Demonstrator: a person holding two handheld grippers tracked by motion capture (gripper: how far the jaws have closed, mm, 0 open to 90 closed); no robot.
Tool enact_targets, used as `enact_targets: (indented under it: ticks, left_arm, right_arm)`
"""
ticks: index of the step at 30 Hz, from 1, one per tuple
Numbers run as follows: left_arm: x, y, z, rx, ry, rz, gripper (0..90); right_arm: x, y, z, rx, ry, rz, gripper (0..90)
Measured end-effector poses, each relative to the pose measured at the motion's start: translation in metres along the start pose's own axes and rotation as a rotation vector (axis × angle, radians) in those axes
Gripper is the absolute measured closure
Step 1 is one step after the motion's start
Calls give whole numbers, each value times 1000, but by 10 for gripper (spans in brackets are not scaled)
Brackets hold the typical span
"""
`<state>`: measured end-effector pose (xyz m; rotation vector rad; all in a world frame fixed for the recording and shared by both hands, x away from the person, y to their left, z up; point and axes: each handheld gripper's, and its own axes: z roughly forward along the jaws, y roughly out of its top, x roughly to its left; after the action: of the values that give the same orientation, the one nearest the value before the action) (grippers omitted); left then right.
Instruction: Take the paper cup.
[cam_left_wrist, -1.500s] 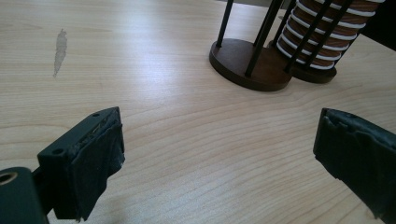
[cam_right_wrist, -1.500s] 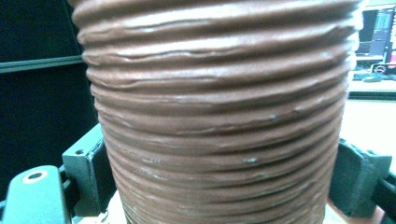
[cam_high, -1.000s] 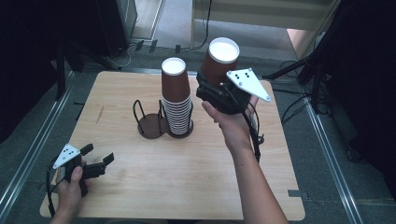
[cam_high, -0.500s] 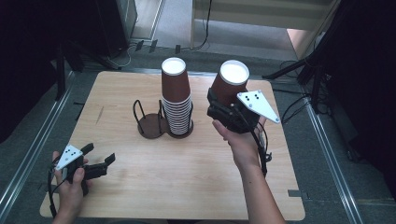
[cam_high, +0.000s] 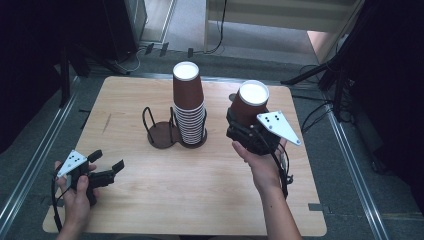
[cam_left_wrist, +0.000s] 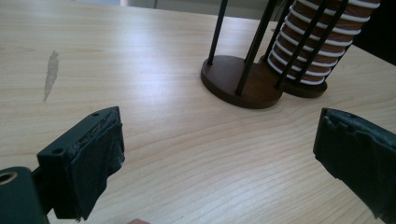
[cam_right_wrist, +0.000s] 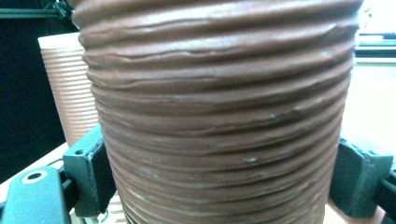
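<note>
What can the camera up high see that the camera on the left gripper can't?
The high view alone takes in the right gripper clamped on a single brown cup held upside down, plus both hands.

The left gripper view alone shows its own open jaws up close and a grey smear on the wood.

Both show the cup stack in the wire holder on the table.

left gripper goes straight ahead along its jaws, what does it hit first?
Probably the empty side of the cup rack: its base and black rods sit ahead between the open jaws of the left gripper, with bare table before it. The cup stack is just behind; depth is uncertain.
</note>
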<state>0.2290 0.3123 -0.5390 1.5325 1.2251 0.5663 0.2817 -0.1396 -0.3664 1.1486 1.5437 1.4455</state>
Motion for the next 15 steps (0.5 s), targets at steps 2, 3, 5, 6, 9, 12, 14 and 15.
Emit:
enact_targets:
  ticks: [2, 3, 5, 6, 9, 12, 14, 15]
  left_arm:
    - [-3, 5, 0, -6, -4, 6, 25]
    - [-5, 7, 0, -9, -9, 4, 25]
    - [-8, 11, 0, -15, -29, 2, 25]
    - [-10, 14, 0, -18, -39, 8, 25]
    - [-15, 25, 1, -28, -59, 20, 25]
    - [-19, 34, 2, -35, -77, 36, 25]
    - [-21, 37, 2, -38, -80, 40, 24]
    - [-22, 39, 3, -42, -83, 39, 25]
  right_arm:
    - [-1, -1, -1, -1, 0, -1, 121]
    - [-3, -6, -4, 4, -9, -3, 121]
    - [-4, -7, -4, 4, -13, -1, 121]
    - [-5, -9, -5, 6, -18, 0, 121]
    - [-11, -17, -9, 4, -31, 18, 121]
    - [-13, -22, -11, 8, -38, 24, 122]
    - [-14, -24, -11, 7, -44, 24, 122]
    - [-16, -29, -12, 7, -69, 24, 121]
